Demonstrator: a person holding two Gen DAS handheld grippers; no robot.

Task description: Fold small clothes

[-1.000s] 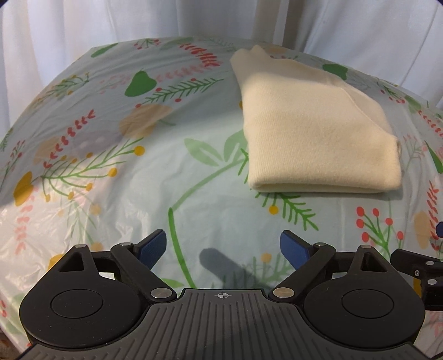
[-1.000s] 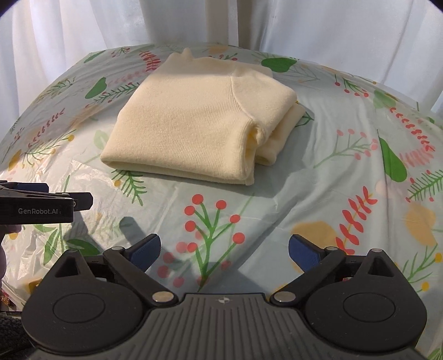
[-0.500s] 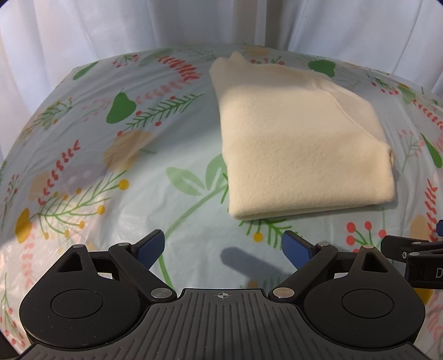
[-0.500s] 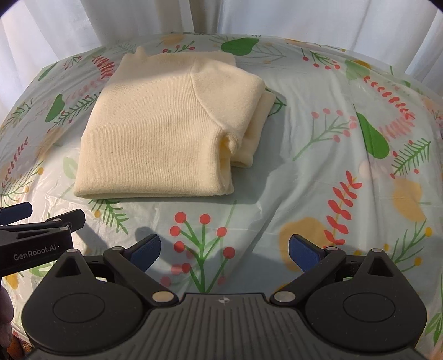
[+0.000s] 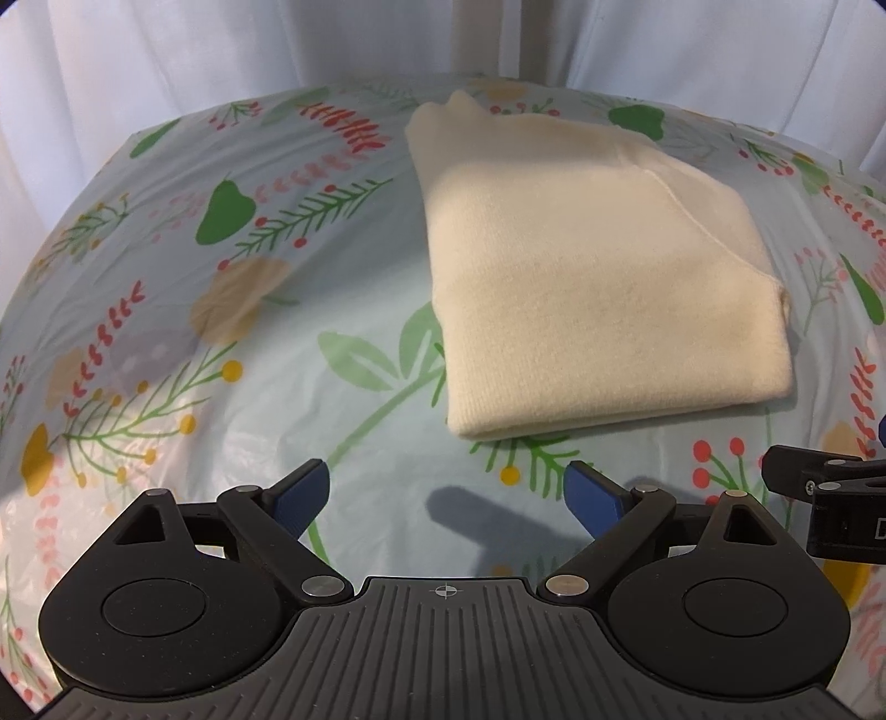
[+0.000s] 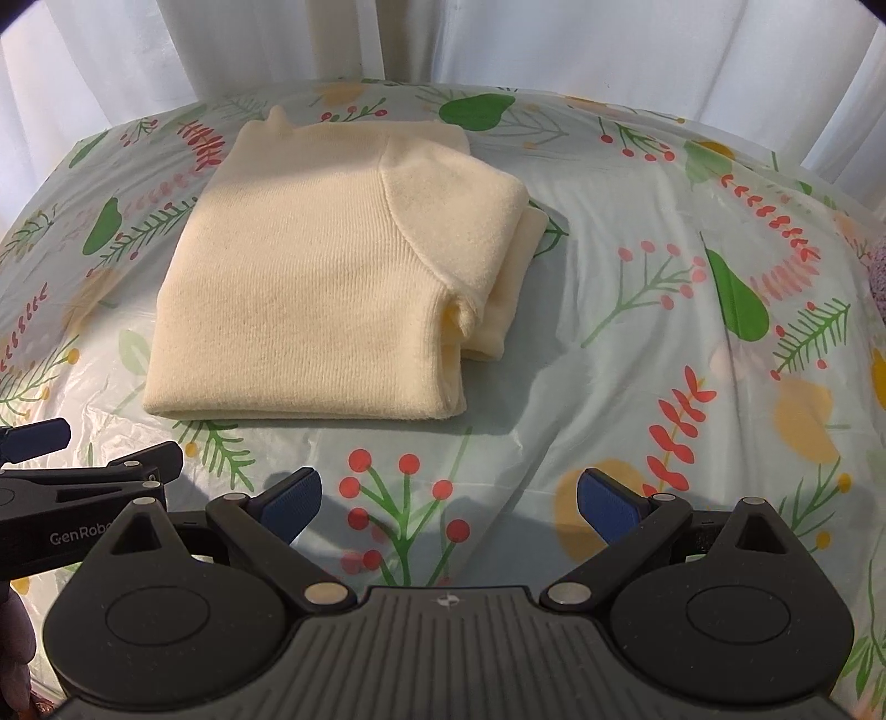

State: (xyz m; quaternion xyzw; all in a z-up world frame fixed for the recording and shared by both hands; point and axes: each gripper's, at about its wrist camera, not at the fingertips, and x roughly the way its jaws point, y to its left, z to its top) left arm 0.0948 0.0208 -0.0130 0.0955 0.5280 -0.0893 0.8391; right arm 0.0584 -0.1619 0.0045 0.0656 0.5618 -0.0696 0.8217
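A cream knitted sweater (image 5: 587, 277) lies folded into a thick rectangle on the floral tablecloth (image 5: 221, 343); it also shows in the right wrist view (image 6: 332, 288), with a sleeve layer sticking out at its right side. My left gripper (image 5: 446, 490) is open and empty, above the cloth just short of the sweater's near edge. My right gripper (image 6: 448, 495) is open and empty, near the sweater's front right corner. Each gripper shows at the edge of the other's view: the right one (image 5: 825, 498) and the left one (image 6: 83, 482).
White curtains (image 6: 498, 39) hang close behind the table's far edge. The tablecloth (image 6: 692, 310) is thin wrinkled plastic and drops away at the left and right sides. A purple-grey object (image 6: 877, 271) peeks in at the far right edge.
Both grippers have pulled back and risen from the sweater, which now sits farther off and more central in each view. The sweater has not moved. Both stay open.
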